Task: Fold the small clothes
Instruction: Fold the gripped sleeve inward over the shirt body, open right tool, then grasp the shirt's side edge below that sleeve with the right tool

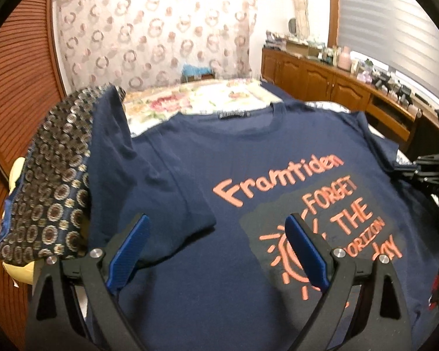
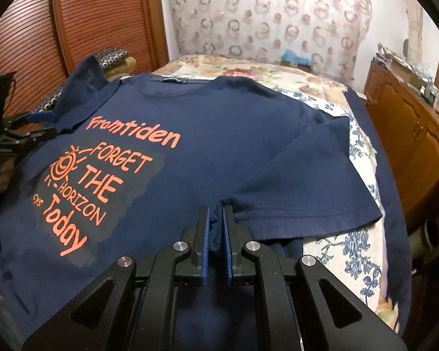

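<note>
One navy T-shirt (image 2: 219, 134) is lying face up on the floral bedspread (image 2: 336, 234) of a bed — a patterned dark cloth (image 1: 49, 181) is crowding its left sleeve. A wooden sideboard (image 1: 322, 79) is lining the wall. The left tongs (image 1: 219, 251) are gaping empty over the print; the right tongs (image 2: 216, 228) are clenching the shirt's side fabric.

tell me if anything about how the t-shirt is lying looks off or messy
The t-shirt lies mostly flat, print up, but one sleeve is not spread out: it rides up onto the patterned cloth beside it, bunched and tilted. The other sleeve lies flat. The right gripper pinches a small fold of fabric.
</note>
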Available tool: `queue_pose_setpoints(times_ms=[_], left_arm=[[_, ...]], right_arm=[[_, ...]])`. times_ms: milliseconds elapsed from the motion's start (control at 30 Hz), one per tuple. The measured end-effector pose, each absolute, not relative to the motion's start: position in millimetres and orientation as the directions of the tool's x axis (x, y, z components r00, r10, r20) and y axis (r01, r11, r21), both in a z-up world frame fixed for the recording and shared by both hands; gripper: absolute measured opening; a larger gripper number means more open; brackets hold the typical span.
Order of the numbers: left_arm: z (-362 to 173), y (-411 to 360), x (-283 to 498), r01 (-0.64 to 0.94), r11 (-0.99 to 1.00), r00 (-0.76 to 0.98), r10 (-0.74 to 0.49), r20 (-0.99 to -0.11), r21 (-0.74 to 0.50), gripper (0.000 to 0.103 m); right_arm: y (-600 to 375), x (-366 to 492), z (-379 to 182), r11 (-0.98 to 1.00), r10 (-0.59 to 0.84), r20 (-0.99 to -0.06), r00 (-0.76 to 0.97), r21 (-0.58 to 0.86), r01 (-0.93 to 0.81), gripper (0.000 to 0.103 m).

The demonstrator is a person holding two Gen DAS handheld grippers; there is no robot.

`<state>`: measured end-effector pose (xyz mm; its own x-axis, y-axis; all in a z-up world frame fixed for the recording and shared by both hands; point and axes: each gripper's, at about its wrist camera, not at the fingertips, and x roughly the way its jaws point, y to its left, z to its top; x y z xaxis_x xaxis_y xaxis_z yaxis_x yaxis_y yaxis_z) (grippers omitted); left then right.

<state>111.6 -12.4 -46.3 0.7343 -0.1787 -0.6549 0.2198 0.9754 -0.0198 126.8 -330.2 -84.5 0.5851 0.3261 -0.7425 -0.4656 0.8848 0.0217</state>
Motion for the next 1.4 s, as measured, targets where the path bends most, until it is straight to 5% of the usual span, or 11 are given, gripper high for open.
queue_pose_setpoints(times_ms=[267, 433, 1167, 1333, 1400], left_arm=[[-32.9, -16.9, 99.5, 0.22, 0.975, 0.78, -0.199, -0.593, -0.037, 0.094], [-29.0, -30.9, 93.6, 0.238, 0.97, 0.786, -0.216, -0.58, -0.039, 0.094], [-33.0, -51.7, 87.8, 0.277, 0.96, 0.769, -0.25, -0.588, -0.045, 0.094], [-34.1, -50.9, 87.3, 0.276, 0.96, 0.769, -0.25, -0.588, -0.047, 0.094], [-34.8, -50.2, 86.9, 0.274, 0.961, 0.77, -0.249, -0.587, -0.049, 0.094]], right_arm=[[-342.8, 117.9, -61.2, 0.896, 0.33, -0.706, 0.626, 0.027, -0.443, 0.025], [-364.9, 117.5, -36.5, 0.922, 0.287, -0.663, 0.692, -0.005, -0.388, 0.047], [-429.3, 190.0, -86.9, 0.984, 0.076, -0.775, 0.627, -0.043, -0.173, 0.047], [-425.6, 186.2, -87.2, 0.978, 0.097, -0.768, 0.633, -0.045, -0.204, 0.036], [-425.0, 186.0, -87.0, 0.975, 0.119, -0.771, 0.626, -0.029, -0.221, 0.02]])
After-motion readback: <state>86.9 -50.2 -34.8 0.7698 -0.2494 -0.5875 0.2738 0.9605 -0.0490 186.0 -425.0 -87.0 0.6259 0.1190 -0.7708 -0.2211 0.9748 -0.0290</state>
